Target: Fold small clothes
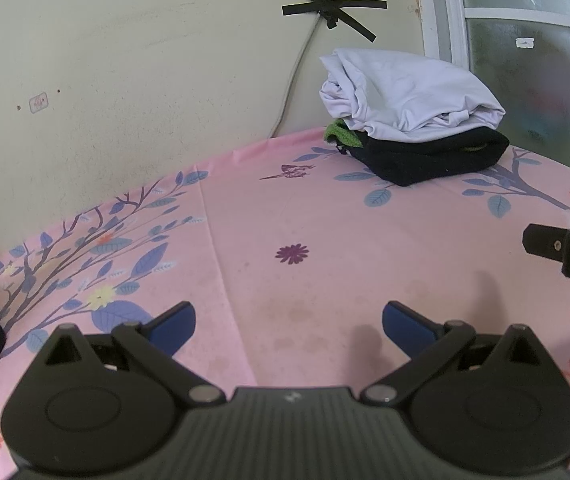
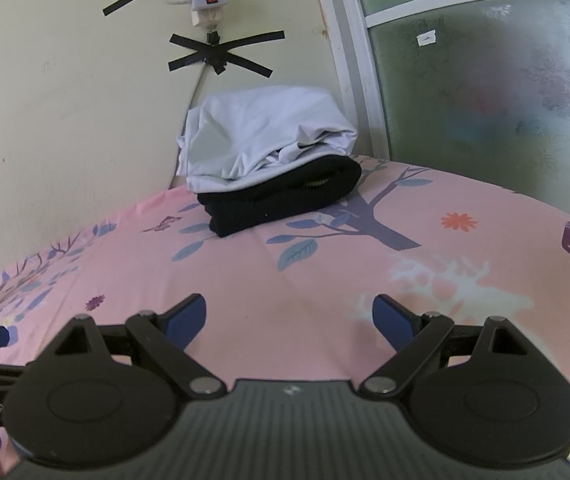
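- clothes (image 2: 273,168) sat stacked at the far corner of the pink sheet (image 2: 325,280) by the wall, white piece over black, seemingly folded.
- left gripper (image 1: 289,324) and right gripper (image 2: 289,316) hovered wide apart, empty.
- likely between garments; next move called for fetching another piece.

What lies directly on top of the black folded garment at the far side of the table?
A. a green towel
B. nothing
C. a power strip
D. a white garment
D: in both views the white garment rests directly on the black folded garment; only a green edge shows behind the pile.
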`<action>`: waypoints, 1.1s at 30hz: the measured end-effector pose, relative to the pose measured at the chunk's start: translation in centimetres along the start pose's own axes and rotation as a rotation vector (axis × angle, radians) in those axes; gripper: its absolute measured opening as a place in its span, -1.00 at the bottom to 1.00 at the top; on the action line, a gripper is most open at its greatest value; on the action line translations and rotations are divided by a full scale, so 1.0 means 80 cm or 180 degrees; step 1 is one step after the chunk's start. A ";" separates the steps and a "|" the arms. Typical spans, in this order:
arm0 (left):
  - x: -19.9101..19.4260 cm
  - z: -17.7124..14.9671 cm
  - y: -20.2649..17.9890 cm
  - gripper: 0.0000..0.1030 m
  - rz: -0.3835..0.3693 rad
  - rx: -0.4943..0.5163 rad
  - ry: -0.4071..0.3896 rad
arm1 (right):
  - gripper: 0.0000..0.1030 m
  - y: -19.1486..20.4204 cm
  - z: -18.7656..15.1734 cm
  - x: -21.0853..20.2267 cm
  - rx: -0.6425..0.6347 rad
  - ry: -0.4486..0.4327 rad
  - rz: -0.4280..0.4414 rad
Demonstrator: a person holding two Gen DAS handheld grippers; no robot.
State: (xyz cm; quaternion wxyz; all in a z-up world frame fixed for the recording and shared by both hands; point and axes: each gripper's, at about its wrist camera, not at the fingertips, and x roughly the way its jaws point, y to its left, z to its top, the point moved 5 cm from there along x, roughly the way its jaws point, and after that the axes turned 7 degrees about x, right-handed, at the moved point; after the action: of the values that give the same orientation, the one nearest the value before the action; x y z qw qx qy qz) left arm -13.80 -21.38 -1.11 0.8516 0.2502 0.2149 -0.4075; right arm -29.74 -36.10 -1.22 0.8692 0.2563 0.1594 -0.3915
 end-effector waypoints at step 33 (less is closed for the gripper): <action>0.000 -0.001 0.013 1.00 0.0206 -0.0082 0.0059 | 0.63 0.025 0.014 -0.031 0.0026 -0.0138 0.0258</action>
State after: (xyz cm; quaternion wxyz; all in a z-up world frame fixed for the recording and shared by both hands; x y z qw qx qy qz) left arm -12.99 -20.77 -0.95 0.8654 0.2498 0.2198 -0.3746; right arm -29.72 -34.09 1.55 0.8866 0.2576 0.1284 -0.3620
